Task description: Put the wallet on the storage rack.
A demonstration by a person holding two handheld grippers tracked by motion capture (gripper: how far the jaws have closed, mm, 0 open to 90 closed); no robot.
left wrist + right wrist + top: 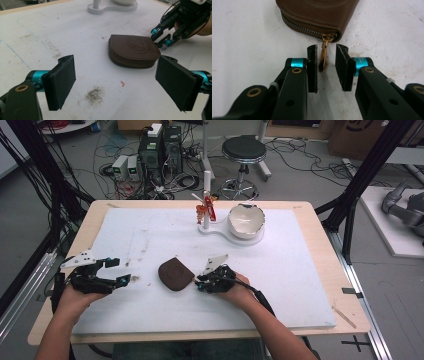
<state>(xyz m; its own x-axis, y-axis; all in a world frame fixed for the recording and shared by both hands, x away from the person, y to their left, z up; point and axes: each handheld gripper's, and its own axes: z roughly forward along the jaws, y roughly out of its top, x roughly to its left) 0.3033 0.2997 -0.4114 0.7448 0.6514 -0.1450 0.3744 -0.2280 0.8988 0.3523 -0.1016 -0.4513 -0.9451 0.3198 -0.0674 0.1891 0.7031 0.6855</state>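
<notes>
A brown leather zip pouch (pixel 175 273) (pixel 133 50) (pixel 319 12) lies flat on the white mat (pixel 280 285), zipped shut. Its brass zipper pull (pixel 323 53) sticks out toward my right gripper (pixel 198 284) (pixel 161 38) (pixel 326 53). That gripper is open by a narrow gap, its pads on either side of the pull and not clamping it. My left gripper (pixel 120 271) (pixel 117 82) stands wide open left of the pouch, a short way off, with nothing between its pads.
At the back of the mat stands a white base carrying a white bowl (pixel 245 220) and an upright post with a red-orange ornament (pixel 205 210). Dirt smudges (pixel 96 93) mark the mat. On the floor beyond the table are a stool (pixel 243 151) and computers (pixel 160 150).
</notes>
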